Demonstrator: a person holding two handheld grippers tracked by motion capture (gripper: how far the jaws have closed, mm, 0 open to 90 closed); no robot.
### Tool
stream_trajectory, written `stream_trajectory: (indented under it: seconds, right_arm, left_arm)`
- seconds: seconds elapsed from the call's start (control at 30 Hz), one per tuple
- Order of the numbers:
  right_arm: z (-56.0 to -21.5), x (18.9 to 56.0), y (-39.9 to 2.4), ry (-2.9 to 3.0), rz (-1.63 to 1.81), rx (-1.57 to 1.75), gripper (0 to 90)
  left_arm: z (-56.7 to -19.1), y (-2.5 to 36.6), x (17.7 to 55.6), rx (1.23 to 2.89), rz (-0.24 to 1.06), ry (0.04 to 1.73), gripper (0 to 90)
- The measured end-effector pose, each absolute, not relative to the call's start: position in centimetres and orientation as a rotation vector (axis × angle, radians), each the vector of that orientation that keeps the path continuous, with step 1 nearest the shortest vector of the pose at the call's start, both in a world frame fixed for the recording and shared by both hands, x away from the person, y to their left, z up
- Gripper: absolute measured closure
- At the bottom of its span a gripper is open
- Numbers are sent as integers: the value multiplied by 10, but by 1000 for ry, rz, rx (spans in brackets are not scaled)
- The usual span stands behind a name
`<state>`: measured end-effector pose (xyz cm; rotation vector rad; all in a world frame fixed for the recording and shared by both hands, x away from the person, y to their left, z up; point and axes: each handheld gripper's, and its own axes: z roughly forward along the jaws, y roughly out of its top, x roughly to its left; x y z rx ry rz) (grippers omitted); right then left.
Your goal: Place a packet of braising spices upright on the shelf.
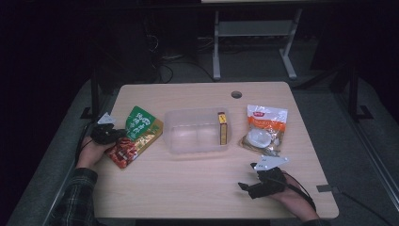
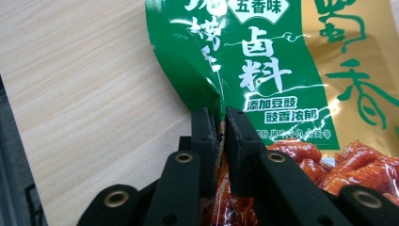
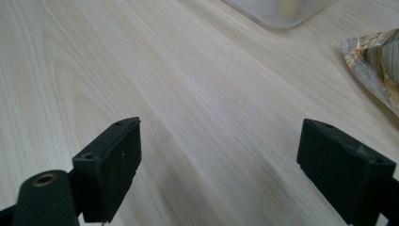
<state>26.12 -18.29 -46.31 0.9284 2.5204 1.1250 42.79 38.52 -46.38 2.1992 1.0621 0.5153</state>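
Pinching the edge of the green snack packet [image 2: 263, 61], the left gripper [image 2: 221, 136] had its jaws pressed together on the thin film, which puckered up where the pads met it. In the high view that packet [image 1: 137, 135] lay flat at the left side of the table [image 1: 188, 188], just beside the clear plastic tub [image 1: 196, 132], with the left gripper [image 1: 109, 134] at its outer edge and the person's hand behind it.

The work appeared to be packing the loose items into the tub, and it looked barely started. A small yellow box [image 1: 222, 127] already stood against the tub's right wall; whether it had been placed as part of this job could not be told. The packet was gripped but not lifted, so carrying it over the rim and letting go were still to come. The orange and white pouch [image 1: 263, 129] lay to the right of the tub, untouched.

The right gripper [image 1: 256, 186] rested low over bare wood near the table's front edge, its jaws spread wide with nothing between them, well apart from the pouch [image 3: 376, 66].
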Motion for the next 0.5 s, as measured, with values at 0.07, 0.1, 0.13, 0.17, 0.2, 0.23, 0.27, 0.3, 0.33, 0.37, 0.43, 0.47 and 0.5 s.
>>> stream_trajectory:
  seconds: [0.07,0.1,0.13,0.17,0.2,0.23,0.27,0.3,0.33,0.37,0.43,0.47,0.5]
  right_arm:
    - [-463,261,-182,2521,1128,928,138]
    - [-463,261,-182,2521,1128,928,138]
    - [-463,261,-182,2521,1127,927,138]
    - [-463,261,-182,2521,1127,928,138]
    - [-463,261,-183,2522,1125,925,138]
    - [-463,261,-183,2522,1124,926,138]
    - [-463,261,-183,2522,1123,924,138]
    - [-463,261,-183,2521,1124,923,138]
    - [-463,261,-183,2521,1124,925,138]
    - [-463,261,-184,2520,1124,926,138]
    - [-463,261,-184,2520,1125,926,138]
    - [-463,261,-184,2521,1125,926,138]
    - [-463,261,-184,2521,1126,926,138]
  left_arm:
    - [-463,385,428,2196,513,1083,855]
    - [-463,385,428,2196,513,1083,861]
    - [-463,386,429,2186,499,1100,861]
    - [-462,387,429,2185,492,1099,874]
    - [-462,387,430,2175,476,1116,884]
    - [-461,388,430,2167,463,1126,892]
    - [-461,389,430,2143,441,1149,895]
    - [-461,391,431,2140,430,1156,897]
    - [-461,391,430,2127,424,1165,898]
    - [-461,393,429,2119,418,1170,898]
    - [-460,396,428,2089,396,1188,900]
    - [-460,397,427,2079,396,1195,900]
    - [-459,398,426,2074,392,1201,900]
